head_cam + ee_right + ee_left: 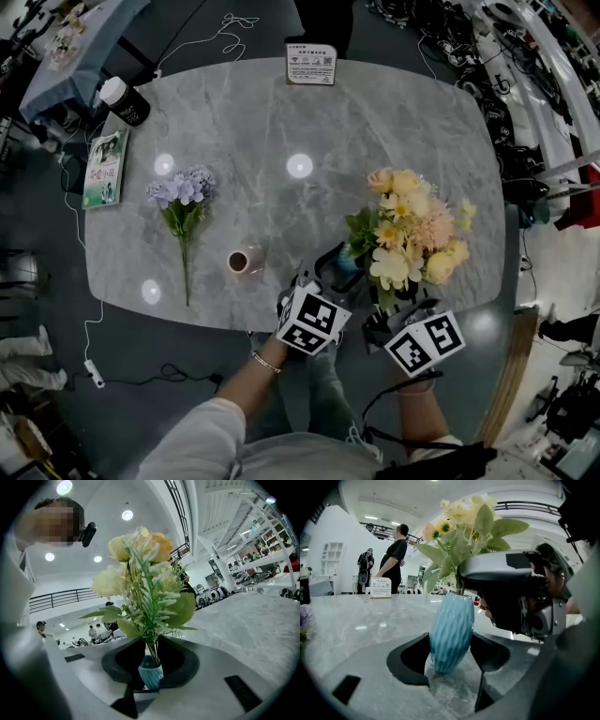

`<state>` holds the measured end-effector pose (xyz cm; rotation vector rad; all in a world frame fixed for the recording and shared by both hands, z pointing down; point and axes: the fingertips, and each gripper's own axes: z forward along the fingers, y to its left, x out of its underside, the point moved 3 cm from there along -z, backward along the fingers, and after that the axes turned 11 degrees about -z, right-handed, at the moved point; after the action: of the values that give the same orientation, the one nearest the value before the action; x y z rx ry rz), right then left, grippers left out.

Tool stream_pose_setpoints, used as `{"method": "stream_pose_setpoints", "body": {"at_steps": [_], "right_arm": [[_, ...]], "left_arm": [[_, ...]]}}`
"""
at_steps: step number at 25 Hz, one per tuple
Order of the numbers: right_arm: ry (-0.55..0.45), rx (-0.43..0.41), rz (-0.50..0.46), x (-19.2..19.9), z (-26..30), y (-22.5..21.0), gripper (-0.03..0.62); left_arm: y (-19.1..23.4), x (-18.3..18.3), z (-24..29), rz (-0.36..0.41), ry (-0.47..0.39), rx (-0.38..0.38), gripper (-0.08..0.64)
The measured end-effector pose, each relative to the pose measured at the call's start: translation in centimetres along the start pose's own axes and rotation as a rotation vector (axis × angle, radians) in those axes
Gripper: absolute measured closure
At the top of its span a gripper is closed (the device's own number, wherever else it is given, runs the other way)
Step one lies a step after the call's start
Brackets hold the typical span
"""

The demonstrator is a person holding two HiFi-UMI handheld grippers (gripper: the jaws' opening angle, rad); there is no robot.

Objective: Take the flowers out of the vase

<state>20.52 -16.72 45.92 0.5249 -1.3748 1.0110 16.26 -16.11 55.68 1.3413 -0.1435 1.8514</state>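
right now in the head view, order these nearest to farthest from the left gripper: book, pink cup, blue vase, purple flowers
1. blue vase, gripped by the left gripper
2. pink cup, just to its left
3. purple flowers, lying farther left
4. book, far left, past the flowers

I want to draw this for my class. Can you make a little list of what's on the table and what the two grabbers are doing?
table: grey marble, rounded
left gripper: shut on the blue vase
yellow flowers: in the blue vase
right gripper: shut on the yellow flowers' stems, just above the vase's mouth
purple flowers: lying on the table, at the left
cup: small, between purple flowers and vase
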Motion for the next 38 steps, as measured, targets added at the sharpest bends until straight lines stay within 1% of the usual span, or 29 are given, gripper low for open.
{"method": "stream_pose_setpoints", "body": {"at_steps": [7,13,19,24,38], "right_arm": [[-0.009,0.011,-0.004,-0.7,-0.6,-0.3,0.515],[-0.008,0.014,-0.012,-1.1,-0.7,-0.2,0.515],[-0.018,0.013,-0.019,-1.7,-0.6,0.1,0.517],[-0.028,0.013,-0.023,-2.7,-1.7,-0.3,0.517],[-0.087,0.013,-0.047,-6.0,-2.2,0.8,0.518]], "left_arm": [[-0.4,-0.2,0.1,-0.002,-0.003,0.001,0.279],[-0.2,0.2,0.4,-0.025,0.008,-0.005,0.279],[-0.1,0.3,0.2,-0.035,-0.003,-0.013,0.279],[-1.1,-0.4,0.1,-0.039,-0.014,-0.026,0.276],[-1.8,-2.6,-2.9,-0.041,-0.057,-0.041,0.276]]}}
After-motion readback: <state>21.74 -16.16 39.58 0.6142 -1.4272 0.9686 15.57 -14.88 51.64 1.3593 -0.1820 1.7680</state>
